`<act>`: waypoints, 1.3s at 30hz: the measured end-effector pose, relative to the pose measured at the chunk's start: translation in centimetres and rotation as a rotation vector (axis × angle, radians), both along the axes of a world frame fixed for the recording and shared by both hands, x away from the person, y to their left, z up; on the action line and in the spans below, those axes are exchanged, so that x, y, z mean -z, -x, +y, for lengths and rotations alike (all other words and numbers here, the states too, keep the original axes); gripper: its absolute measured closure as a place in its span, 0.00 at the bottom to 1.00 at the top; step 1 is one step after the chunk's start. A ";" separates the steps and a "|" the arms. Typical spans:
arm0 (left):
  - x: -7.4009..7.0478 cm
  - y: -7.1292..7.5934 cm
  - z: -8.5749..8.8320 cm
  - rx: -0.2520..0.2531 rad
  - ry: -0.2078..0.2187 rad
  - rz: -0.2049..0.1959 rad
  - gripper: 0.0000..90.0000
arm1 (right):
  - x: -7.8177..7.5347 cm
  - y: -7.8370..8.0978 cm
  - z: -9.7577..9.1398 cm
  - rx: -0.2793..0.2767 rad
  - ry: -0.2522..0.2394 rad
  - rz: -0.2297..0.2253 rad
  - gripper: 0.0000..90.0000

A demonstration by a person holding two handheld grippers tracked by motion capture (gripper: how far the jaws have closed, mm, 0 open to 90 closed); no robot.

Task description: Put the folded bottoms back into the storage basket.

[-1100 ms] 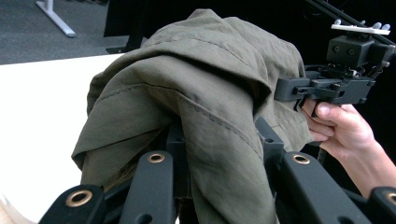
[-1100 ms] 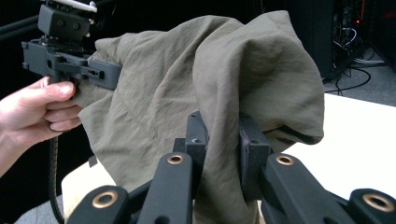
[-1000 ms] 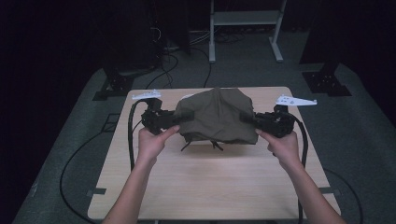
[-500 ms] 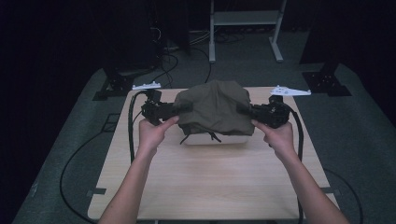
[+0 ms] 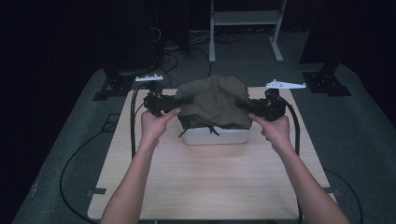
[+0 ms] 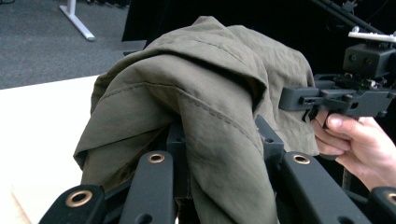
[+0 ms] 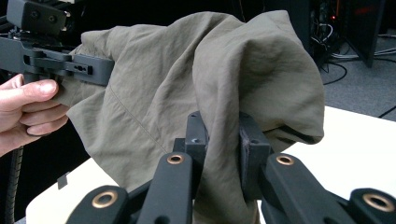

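An olive-green garment (image 5: 212, 102) hangs bunched between my two grippers, over a white container (image 5: 215, 136) on the wooden table (image 5: 205, 182). My left gripper (image 5: 180, 101) is shut on the garment's left side, and its jaws pinch a fold of the cloth (image 6: 219, 140) in the left gripper view. My right gripper (image 5: 247, 105) is shut on the right side, with cloth squeezed between its pads (image 7: 222, 135). A drawstring (image 5: 211, 129) dangles from the garment onto the container. The garment hides most of the container.
Black cables (image 5: 133, 126) trail off the table's left side, and another cable (image 5: 295, 126) runs along its right edge. Dark stand bases (image 5: 112, 86) (image 5: 327, 79) sit on the grey floor behind the table, and a white frame (image 5: 245, 28) stands farther back.
Both hands carried the garment away from the person, towards the far side of the table. The white container's front has come into sight beneath it.
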State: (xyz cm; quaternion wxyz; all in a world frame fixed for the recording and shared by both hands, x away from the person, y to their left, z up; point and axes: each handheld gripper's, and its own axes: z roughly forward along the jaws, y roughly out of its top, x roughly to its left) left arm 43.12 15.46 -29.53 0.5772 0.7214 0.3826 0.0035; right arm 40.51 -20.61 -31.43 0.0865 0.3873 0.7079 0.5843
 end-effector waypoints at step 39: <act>2.3 -4.2 -0.7 -0.042 -0.049 0.057 0.74 | 1.7 -4.1 0.8 0.052 0.092 0.083 0.86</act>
